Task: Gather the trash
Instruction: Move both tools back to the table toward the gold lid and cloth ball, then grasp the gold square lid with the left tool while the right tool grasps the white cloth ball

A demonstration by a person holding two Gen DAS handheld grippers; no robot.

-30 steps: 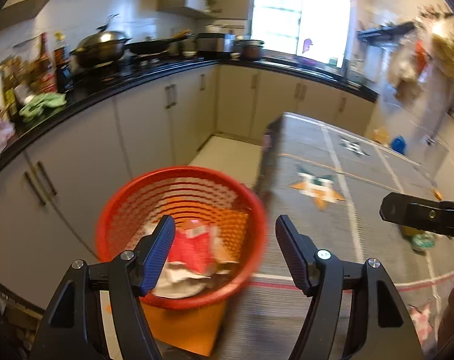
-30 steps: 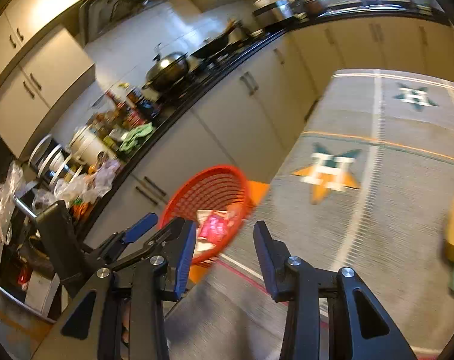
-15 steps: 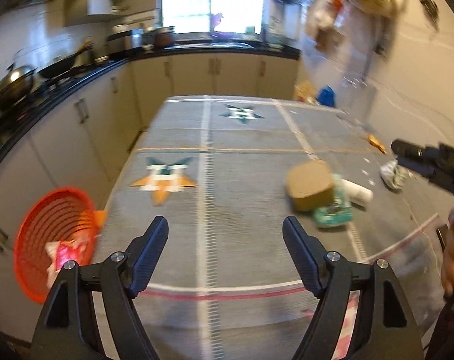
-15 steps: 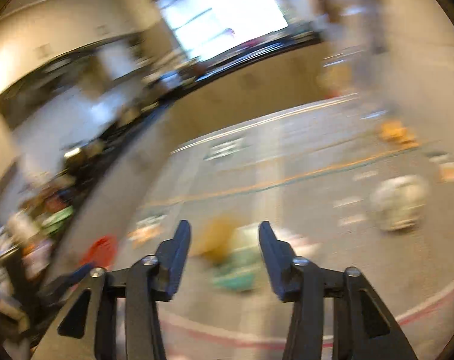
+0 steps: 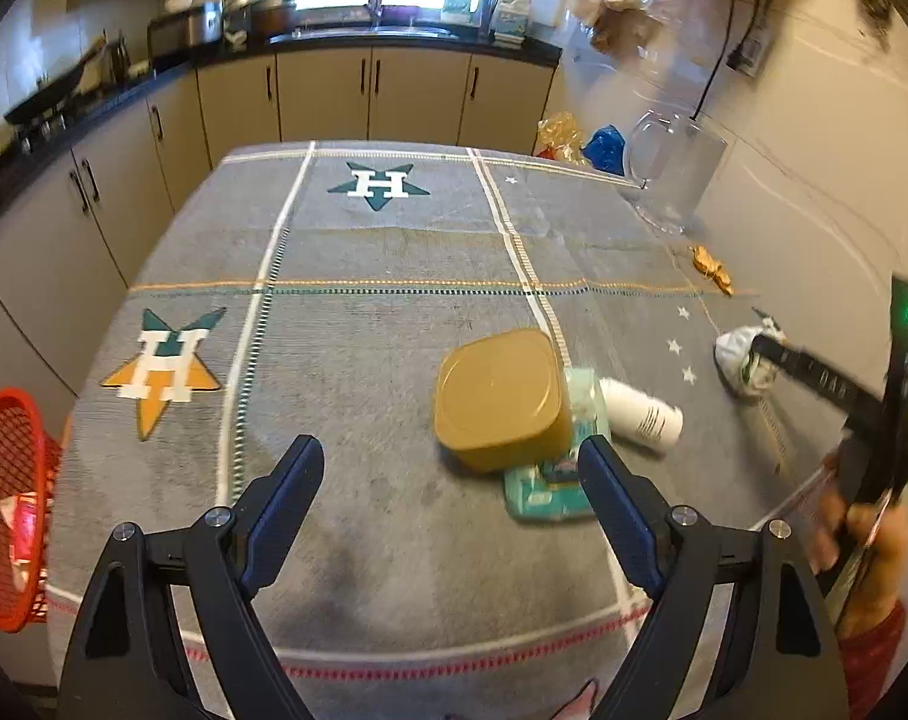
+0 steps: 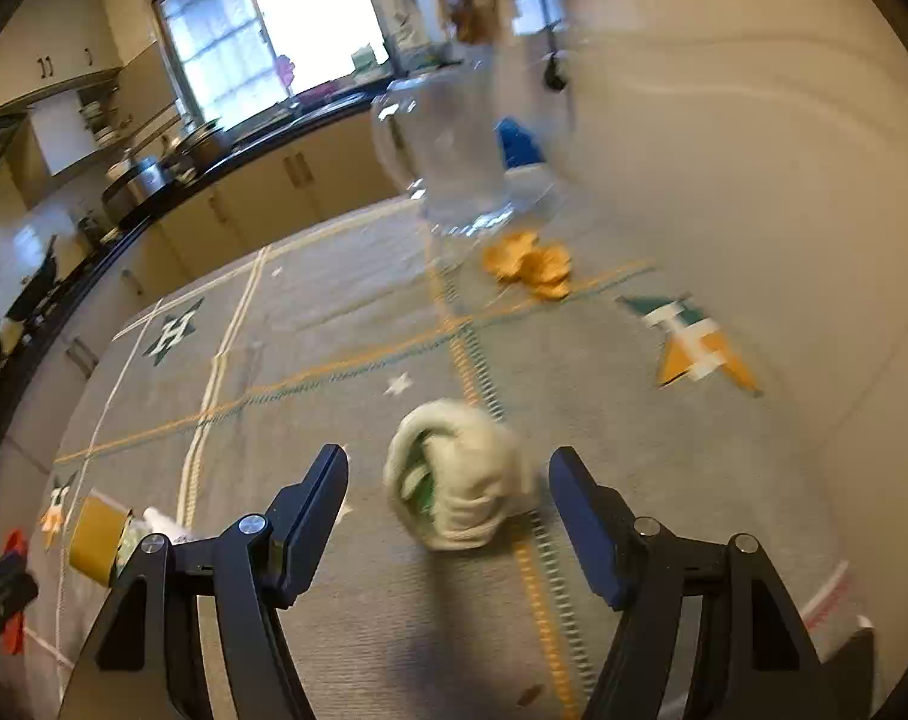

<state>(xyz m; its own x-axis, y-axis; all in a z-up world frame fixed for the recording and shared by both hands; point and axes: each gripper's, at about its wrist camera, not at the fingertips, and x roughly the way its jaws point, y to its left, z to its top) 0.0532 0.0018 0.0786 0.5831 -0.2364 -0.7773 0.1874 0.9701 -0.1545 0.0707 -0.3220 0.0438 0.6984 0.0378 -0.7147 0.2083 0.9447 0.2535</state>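
Note:
A crumpled white wad [image 6: 460, 474] lies on the grey tablecloth [image 5: 364, 330], just ahead of my right gripper [image 6: 448, 474]. That gripper's jaws are opening and the pads touch nothing. My left gripper [image 5: 451, 456] hovers over the cloth with its jaws opening and empty. Ahead and to its right sit a tan square tub [image 5: 499, 396], a teal packet [image 5: 550, 480] under it and a white bottle [image 5: 640, 414] on its side. The wad [image 5: 739, 360] also shows at the right in the left wrist view. Some orange scraps [image 6: 532, 264] lie farther back. A red basket [image 5: 10, 510] with trash hangs off the table's left edge.
A clear glass vase [image 5: 676, 174] stands at the far right corner of the table by the wall. Kitchen cabinets [image 5: 334, 90] and a black counter run behind and to the left. A person's hand [image 5: 868, 534] holds the right gripper's handle at the right edge.
Both grippers swung away from the red basket to the right over the table and opened wider. The right one now faces the white wad; the left one faces the tan tub.

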